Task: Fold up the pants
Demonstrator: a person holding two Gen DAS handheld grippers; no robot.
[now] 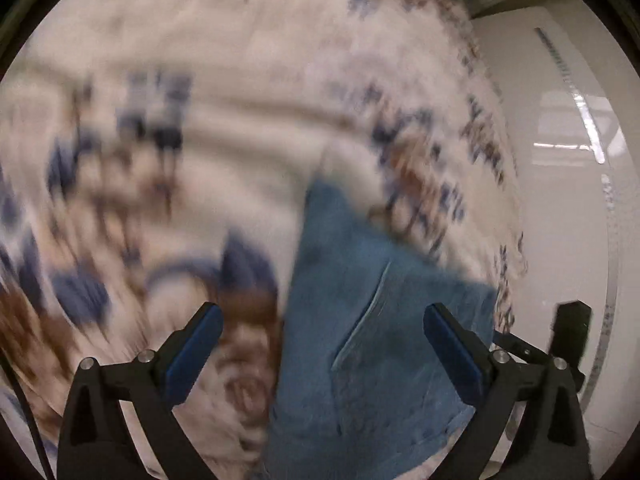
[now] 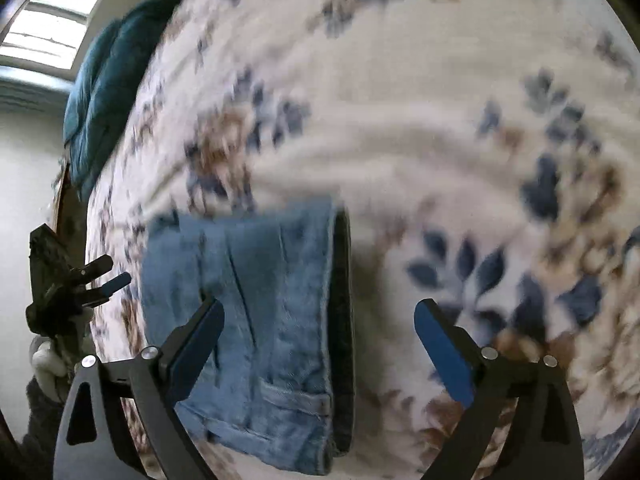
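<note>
Denim pants [image 2: 248, 320] folded on blurred floral bedspread [image 2: 400, 120]; both tools spread, empty.

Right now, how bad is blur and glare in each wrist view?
Left wrist: floral bedspread heavily smeared, jeans sharper, glare streaks on the white surface at right. Right wrist: bedspread moderately blurred, jeans seams readable, bright window top left.

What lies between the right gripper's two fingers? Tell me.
In the right wrist view, the folded jeans edge and bare floral blanket; the right gripper holds nothing.
</note>
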